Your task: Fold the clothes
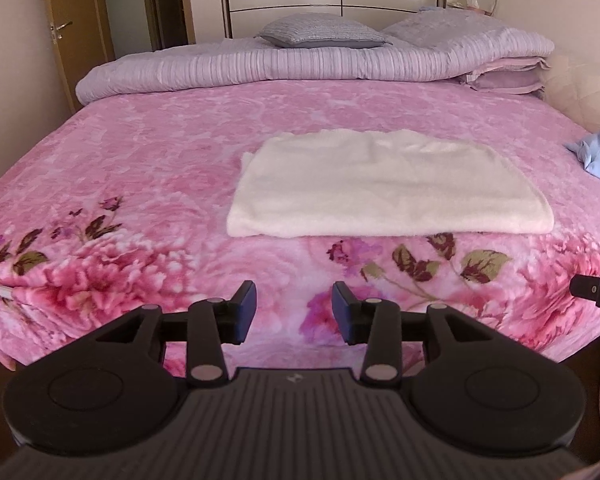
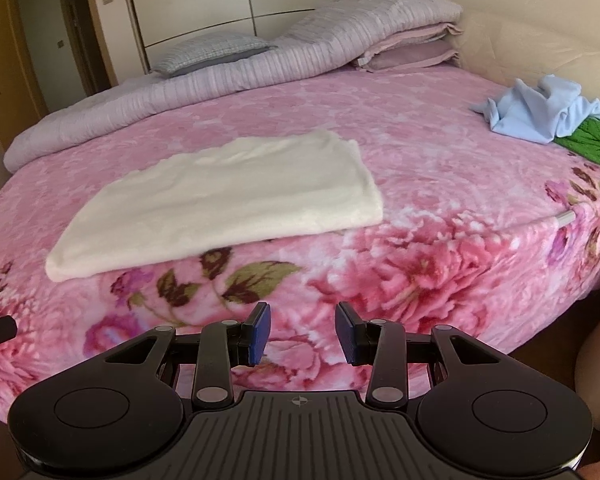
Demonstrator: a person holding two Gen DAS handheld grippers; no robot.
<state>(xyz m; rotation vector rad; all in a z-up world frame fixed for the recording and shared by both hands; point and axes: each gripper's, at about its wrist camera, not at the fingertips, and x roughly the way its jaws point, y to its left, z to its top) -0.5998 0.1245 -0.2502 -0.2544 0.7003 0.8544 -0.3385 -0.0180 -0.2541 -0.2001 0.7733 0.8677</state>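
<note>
cream garment point(image 1: 384, 184) folded flat on bedspread point(image 1: 140, 152)

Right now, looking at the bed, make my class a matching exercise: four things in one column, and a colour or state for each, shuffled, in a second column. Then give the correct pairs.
Column one:
1. cream garment
2. light blue garment
3. green knit garment
4. left gripper

Column two:
A. crumpled in a heap near the bed's far right edge
B. open, nothing between its fingers
C. folded flat into a rectangle on the pink floral blanket
D. partly under another garment, at the picture's right edge

Pairs: 1-C, 2-A, 3-D, 4-B
</note>
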